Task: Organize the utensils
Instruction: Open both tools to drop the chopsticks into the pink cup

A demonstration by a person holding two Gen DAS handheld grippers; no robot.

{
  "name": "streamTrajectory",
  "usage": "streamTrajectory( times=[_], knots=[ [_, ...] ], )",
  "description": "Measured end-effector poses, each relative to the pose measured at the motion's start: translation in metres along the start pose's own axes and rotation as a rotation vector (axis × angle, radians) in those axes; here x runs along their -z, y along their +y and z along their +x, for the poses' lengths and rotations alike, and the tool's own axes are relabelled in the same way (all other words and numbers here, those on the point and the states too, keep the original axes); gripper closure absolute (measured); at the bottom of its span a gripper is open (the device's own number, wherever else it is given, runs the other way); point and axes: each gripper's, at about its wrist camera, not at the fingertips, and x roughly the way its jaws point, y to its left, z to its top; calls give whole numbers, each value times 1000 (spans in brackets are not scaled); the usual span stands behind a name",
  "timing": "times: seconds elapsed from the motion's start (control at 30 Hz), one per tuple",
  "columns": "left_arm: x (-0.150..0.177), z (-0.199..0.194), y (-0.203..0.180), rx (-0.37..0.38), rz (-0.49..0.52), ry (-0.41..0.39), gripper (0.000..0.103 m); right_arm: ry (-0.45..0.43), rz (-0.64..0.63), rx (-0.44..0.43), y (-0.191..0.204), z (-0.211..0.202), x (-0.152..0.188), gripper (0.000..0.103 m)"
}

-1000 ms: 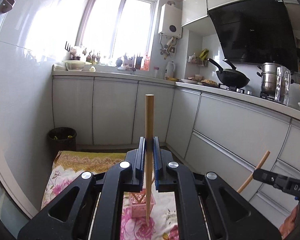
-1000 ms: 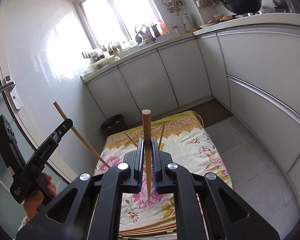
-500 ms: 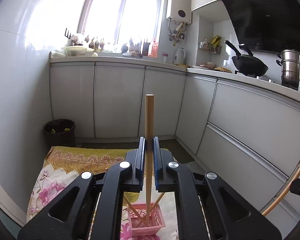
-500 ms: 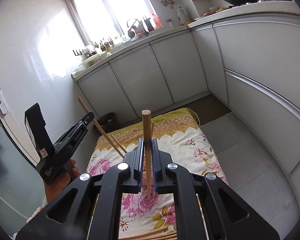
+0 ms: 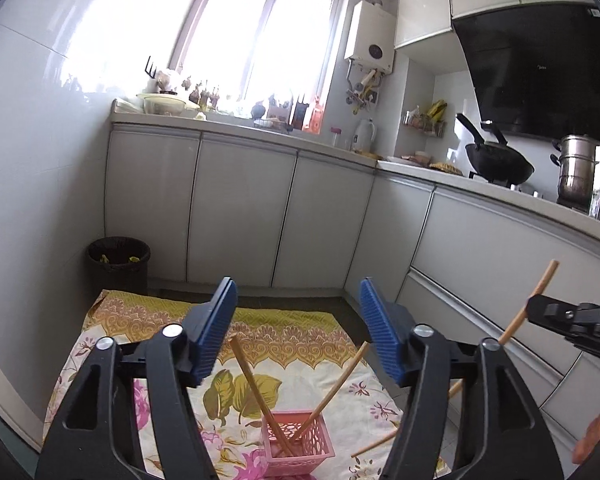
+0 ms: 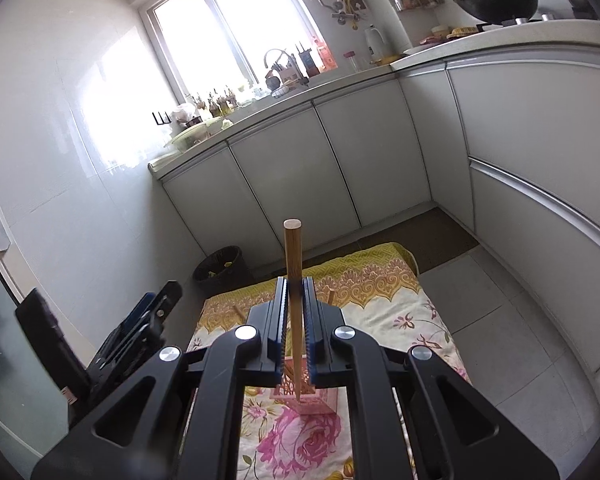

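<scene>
Item: small pink perforated plastic basket [image 5: 298, 446], on the floral yellow-bordered cloth [image 5: 260, 360] spread over the kitchen floor; at 6 o'clock in the left wrist view. Held two slender wooden chopsticks [image 5: 260, 392], leaning apart, one toward 11 o'clock, one toward 1 o'clock. A further loose chopstick [image 5: 374, 446] lay on the cloth at 4 o'clock of the basket.

Left gripper [image 5: 296, 332]: jaws had just been opening, stood wide apart over the basket, nothing between the blue ribbed pads.

Right gripper [image 6: 296, 332]: clamped tight on a round wooden chopstick [image 6: 293, 264], upright, blunt end at 12 o'clock, tip pointing down over the basket [image 6: 320, 400].

Surroundings: black woven waste bin [image 5: 118, 264] at 10 o'clock of the cloth; grey cabinet doors [image 5: 240, 216] under the bench [image 5: 420, 168]; black wok [image 5: 498, 162] and steel pot [image 5: 576, 172] at 3 o'clock.
</scene>
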Motion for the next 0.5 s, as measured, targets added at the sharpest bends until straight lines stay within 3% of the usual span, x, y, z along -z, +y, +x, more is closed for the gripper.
streamTrajectory(
  times=[0.2, 0.5],
  knots=[
    [-7, -30, 22, -112, -12, -17, 28, 1, -47, 3, 22, 33, -5, 95],
    [8, -45, 65, -177, -62, 9, 28, 71, -93, 48, 38, 87, 19, 95]
  ],
)
